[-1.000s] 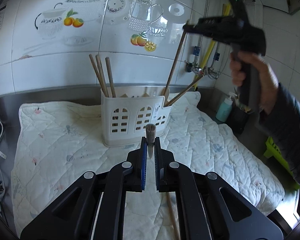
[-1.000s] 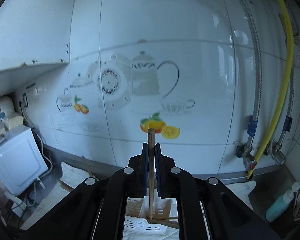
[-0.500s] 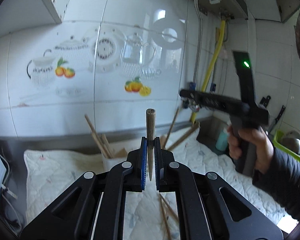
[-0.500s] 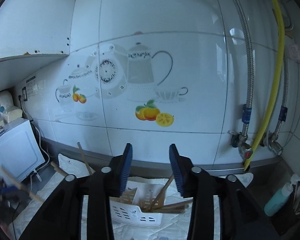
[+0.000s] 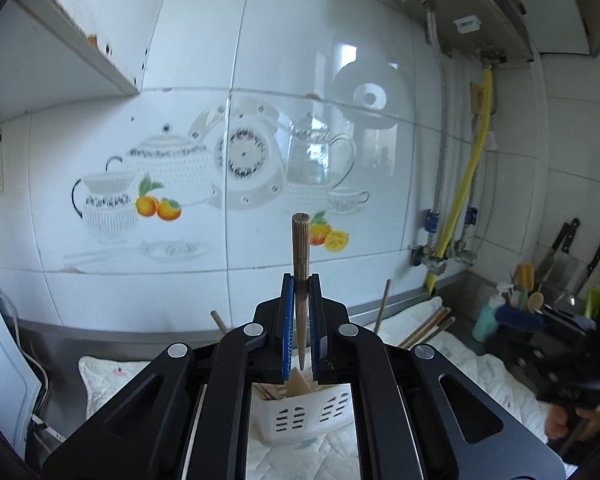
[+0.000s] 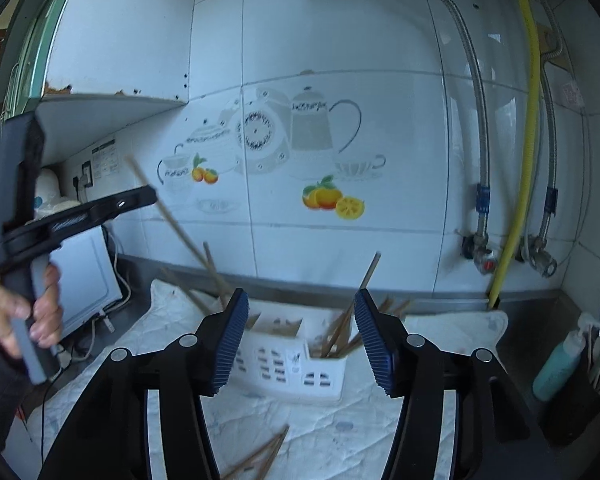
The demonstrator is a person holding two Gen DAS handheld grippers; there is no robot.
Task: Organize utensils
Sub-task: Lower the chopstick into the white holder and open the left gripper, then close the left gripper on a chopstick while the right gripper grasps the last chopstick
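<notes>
Raised, the chopstick (image 5: 301, 264) stands clamped in the left gripper (image 5: 301, 320).

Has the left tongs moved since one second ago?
Yes. The left tongs with the chopstick rose: its tip was before the white holder, now before the wall tiles.

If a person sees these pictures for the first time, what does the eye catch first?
First, the brown wooden chopstick standing upright, clamped in the shut left tool before the white tiled wall with teapot pictures. Next, the open right tool above the white slotted plastic utensil holder on the quilted white cloth.
</notes>
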